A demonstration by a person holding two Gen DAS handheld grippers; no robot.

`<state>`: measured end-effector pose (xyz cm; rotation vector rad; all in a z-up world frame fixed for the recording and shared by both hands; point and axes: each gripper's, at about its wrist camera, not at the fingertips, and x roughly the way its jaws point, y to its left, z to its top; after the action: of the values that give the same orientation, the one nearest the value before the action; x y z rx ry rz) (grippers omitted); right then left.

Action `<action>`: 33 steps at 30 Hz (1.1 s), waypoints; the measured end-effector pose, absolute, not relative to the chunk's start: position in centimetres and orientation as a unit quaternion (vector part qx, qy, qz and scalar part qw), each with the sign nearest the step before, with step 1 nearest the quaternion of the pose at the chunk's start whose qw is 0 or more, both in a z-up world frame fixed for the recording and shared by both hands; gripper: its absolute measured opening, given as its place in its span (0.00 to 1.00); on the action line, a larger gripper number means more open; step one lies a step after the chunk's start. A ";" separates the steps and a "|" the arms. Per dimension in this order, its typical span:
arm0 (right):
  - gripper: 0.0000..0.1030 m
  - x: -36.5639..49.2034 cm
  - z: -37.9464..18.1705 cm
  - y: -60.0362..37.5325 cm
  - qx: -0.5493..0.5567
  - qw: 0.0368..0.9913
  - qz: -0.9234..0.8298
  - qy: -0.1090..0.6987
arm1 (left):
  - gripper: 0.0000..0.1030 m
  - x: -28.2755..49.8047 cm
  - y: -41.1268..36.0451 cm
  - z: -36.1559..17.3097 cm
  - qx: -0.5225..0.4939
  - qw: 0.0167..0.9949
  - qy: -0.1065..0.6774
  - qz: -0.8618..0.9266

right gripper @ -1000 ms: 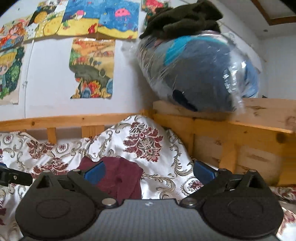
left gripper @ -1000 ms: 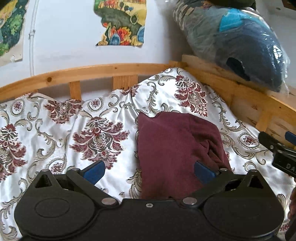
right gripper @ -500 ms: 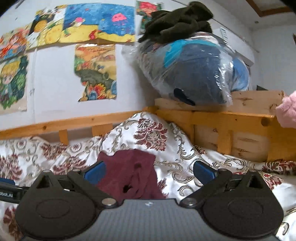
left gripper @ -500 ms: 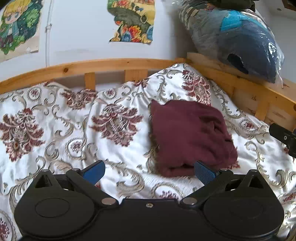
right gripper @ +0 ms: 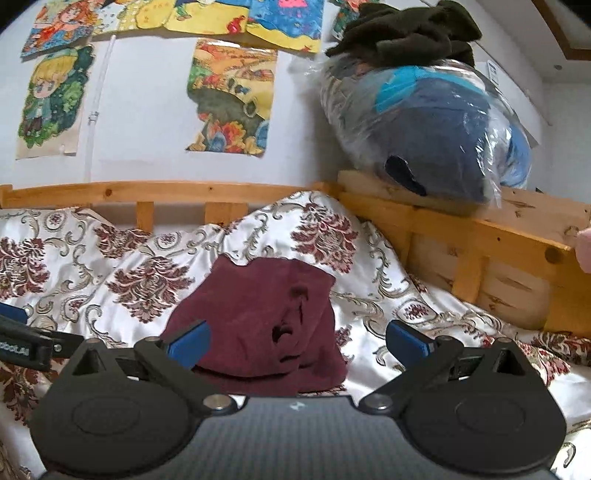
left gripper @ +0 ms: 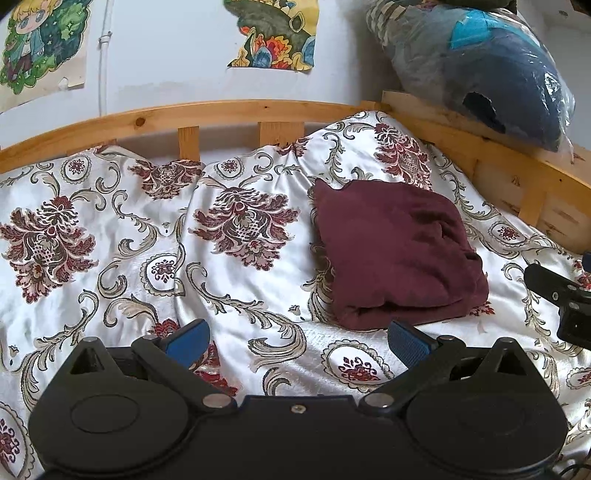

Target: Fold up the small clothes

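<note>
A folded maroon garment (left gripper: 395, 251) lies on the floral bedspread (left gripper: 147, 240), towards the right and near the headboard corner. It also shows in the right wrist view (right gripper: 258, 325), low in the middle. My left gripper (left gripper: 299, 341) is open and empty, held back from the garment's near edge. My right gripper (right gripper: 297, 341) is open and empty, close over the garment's near edge. The right gripper shows at the right edge of the left wrist view (left gripper: 561, 299), and the left gripper at the left edge of the right wrist view (right gripper: 26, 343).
A wooden bed rail (left gripper: 221, 114) runs along the wall and round the right side (right gripper: 461, 236). A plastic-wrapped bundle of bedding (right gripper: 424, 122) rests on the rail's right corner with a dark cloth (right gripper: 402, 33) on top. Posters (right gripper: 232, 96) hang on the wall.
Both grippers have pulled back from the maroon garment, which now lies folded and free on the bedspread. Both stayed open.
</note>
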<state>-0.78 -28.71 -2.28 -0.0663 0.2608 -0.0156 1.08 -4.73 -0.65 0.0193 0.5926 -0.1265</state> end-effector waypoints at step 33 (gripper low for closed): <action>1.00 -0.6 -2.5 -29.2 -0.034 0.990 -0.019 0.134 | 0.99 1.0 -4.7 -0.6 0.010 0.955 0.291 -0.061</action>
<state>-0.62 -29.21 -2.48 -0.0687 0.2689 -0.0379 0.99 -4.66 -0.57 0.0200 0.5907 -0.1241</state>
